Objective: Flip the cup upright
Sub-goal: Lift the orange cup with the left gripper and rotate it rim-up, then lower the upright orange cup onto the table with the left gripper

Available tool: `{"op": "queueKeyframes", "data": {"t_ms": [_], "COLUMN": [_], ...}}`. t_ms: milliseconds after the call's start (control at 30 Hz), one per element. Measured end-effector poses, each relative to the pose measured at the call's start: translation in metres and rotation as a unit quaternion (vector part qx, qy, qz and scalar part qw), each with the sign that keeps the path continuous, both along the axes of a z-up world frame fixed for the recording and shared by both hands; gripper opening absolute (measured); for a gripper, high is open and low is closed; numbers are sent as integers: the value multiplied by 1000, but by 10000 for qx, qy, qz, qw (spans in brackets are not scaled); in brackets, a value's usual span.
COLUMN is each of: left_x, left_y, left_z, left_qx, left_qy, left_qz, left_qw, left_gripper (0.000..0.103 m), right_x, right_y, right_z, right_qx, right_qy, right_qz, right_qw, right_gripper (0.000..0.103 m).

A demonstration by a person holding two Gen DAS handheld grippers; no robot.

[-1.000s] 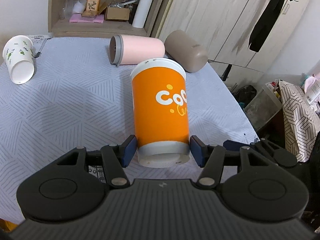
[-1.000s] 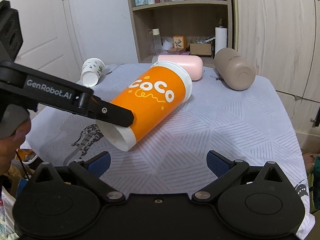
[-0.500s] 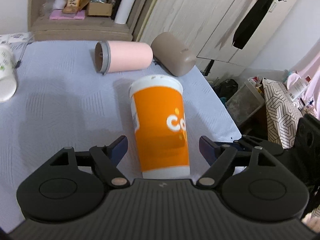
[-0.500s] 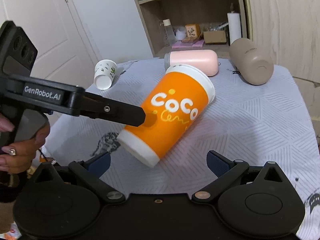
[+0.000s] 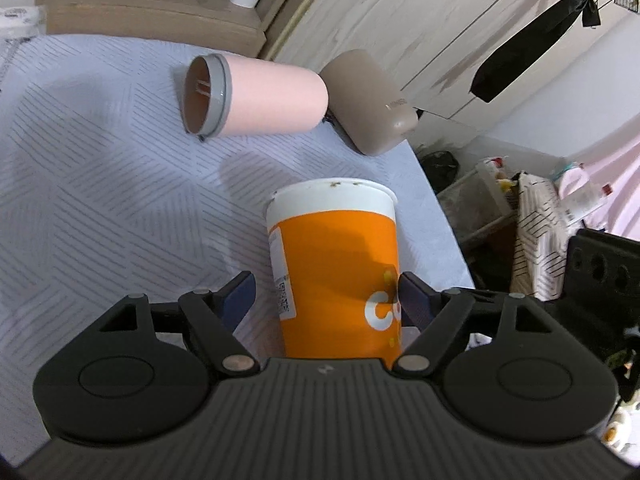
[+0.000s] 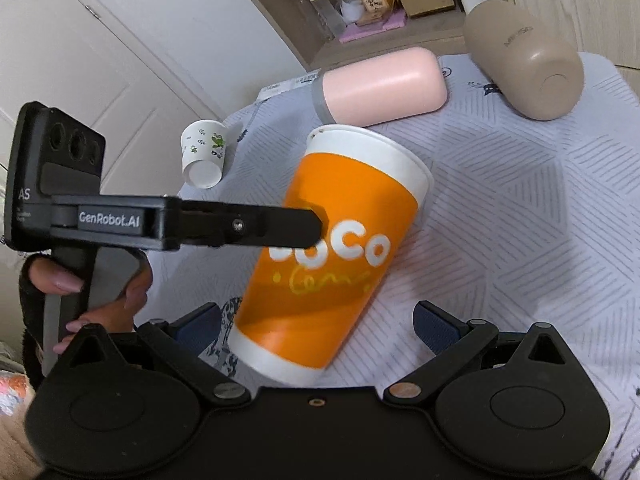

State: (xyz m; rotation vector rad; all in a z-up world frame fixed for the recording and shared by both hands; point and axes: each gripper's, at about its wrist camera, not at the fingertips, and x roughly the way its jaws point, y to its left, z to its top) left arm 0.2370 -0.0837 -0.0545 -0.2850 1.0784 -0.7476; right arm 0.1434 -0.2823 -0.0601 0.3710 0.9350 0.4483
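Note:
A tall orange paper cup [image 5: 340,264] with white "CoCo" lettering and a white rim stands tilted, lifted off the tablecloth. My left gripper [image 5: 326,300] sits around its lower body; the right pad [image 5: 414,300] touches the cup and the left pad [image 5: 238,300] stands slightly off it. In the right wrist view the cup [image 6: 332,256] leans to the right, with the left gripper's finger [image 6: 280,228] pressed on its side. My right gripper [image 6: 316,326] is open, its pads either side of the cup's base and apart from it.
A pink tumbler [image 5: 256,100] and a beige bottle [image 5: 370,104] lie on their sides at the far end of the table. A small white floral cup [image 6: 202,152] lies at the far left. The table's right edge [image 5: 448,240] is close to the cup.
The orange cup has gone from lying on the table to tilted steeply up, rim raised, held by my left gripper. Both cameras have moved closer over it.

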Motion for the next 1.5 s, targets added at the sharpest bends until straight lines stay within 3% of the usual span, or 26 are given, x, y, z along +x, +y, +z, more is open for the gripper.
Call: {"op": "queueKeyframes", "data": {"t_ms": [133, 300, 367, 500, 767, 967, 1267, 1500], "left_x": [1, 3, -1, -15, -48, -84, -117, -100], "left_y": [-2, -2, -2, -3, 11, 32, 67, 92], "left_z": [-3, -4, 0, 11, 28, 43, 58, 56], "left_qx": [-44, -188, -144, -63, -16, 233, 543, 471], "left_qy": [4, 31, -93, -459, -952, -1494, -2346, -2795], "left_qz": [-37, -102, -176, -334, -343, -391, -93, 433], "left_qw": [10000, 9998, 9997, 9984, 9949, 9877, 9705, 9580], "left_gripper": [78, 69, 69, 68, 68, 68, 68, 68], "right_x": [13, 21, 20, 14, -7, -26, -42, -26], "right_y": [0, -6, -8, -4, 15, 43, 99, 130], "right_z": [-4, -8, -9, -5, 9, 17, 31, 38], "right_qx": [121, 388, 585, 482, 23, -508, -1448, -1988], "right_qy": [144, 296, 321, 181, -248, -683, -1555, -2175], "right_qz": [-66, -67, -13, 99, 404, 771, 1284, 1256], "right_qw": [9998, 9988, 9978, 9986, 9989, 9934, 9687, 9473], "right_gripper": [103, 84, 81, 81, 80, 80, 79, 79]}}
